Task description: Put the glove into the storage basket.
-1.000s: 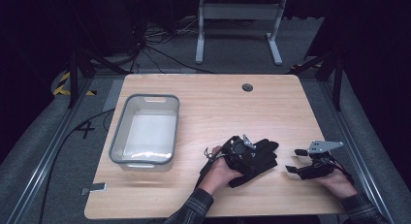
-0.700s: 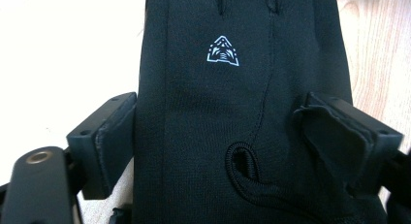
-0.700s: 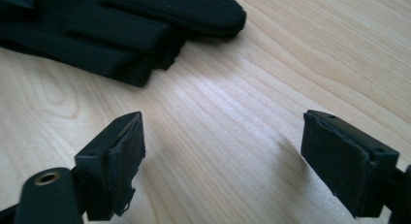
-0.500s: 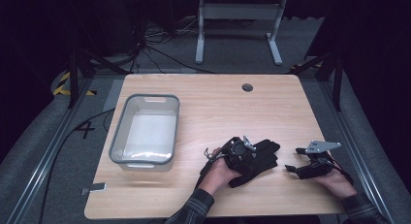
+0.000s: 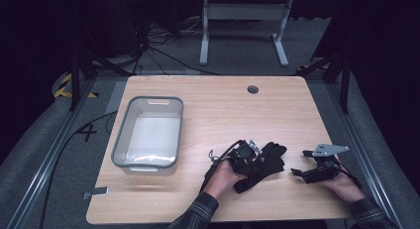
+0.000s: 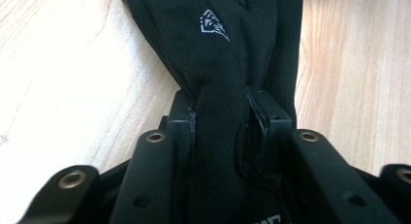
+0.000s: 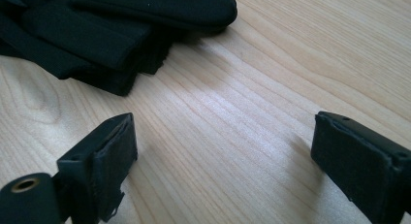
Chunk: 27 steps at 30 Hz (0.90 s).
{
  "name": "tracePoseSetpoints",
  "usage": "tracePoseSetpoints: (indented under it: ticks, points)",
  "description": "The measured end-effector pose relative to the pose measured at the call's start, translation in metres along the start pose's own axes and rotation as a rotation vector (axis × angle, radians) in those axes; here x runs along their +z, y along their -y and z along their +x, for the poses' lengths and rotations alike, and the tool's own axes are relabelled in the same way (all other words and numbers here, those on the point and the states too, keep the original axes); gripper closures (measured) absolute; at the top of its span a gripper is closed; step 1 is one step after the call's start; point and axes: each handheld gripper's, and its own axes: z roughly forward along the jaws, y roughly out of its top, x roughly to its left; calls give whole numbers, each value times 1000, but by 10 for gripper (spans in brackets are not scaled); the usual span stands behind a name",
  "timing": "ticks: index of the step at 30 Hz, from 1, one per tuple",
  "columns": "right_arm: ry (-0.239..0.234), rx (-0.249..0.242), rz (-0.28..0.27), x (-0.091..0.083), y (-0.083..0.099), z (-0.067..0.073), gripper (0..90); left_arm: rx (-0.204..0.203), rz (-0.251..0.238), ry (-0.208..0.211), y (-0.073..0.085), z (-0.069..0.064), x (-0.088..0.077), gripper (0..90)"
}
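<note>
high view: left gripper (image 5: 253, 157) on black fabric gloves (image 5: 265, 164) at the light wooden table (image 5: 223, 105) front edge, right gripper (image 5: 303, 172) apart, grey plastic bin (image 5: 148, 132) left. left gripper view: jaws just closed, pinching glove (image 6: 218, 64), white logo. right gripper view: jaws spread wider, nothing between; probably a second glove stacked (image 7: 97, 35).

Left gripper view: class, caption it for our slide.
Left gripper clamps a black glove lying on the wooden table.
</note>
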Motion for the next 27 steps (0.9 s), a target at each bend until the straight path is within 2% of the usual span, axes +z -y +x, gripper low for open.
tracePoseSetpoints:
  ticks: [7, 9, 11, 13, 17, 27]
  points:
    - [0, 1, 0, 0, 0, 0, 95, 4, 3, -5, -5, -4, -9, 689]
    - [0, 1, 0, 0, 0, 0, 95, -3, -13, -1, -6, -5, -12, 689]
    - [0, 1, 1, 0, 0, 0, 95, -8, -5, 2, -7, -5, -16, 689]
    - [0, 1, 0, 0, 0, 0, 95, -1, -10, -8, -10, -6, -20, 688]
    - [0, 1, 0, 0, 0, 0, 94, -15, -43, -9, -14, -4, -35, 688]
    - [-1, 0, 0, 0, 0, 0, 94, -39, -83, -52, -17, 5, -70, 686]
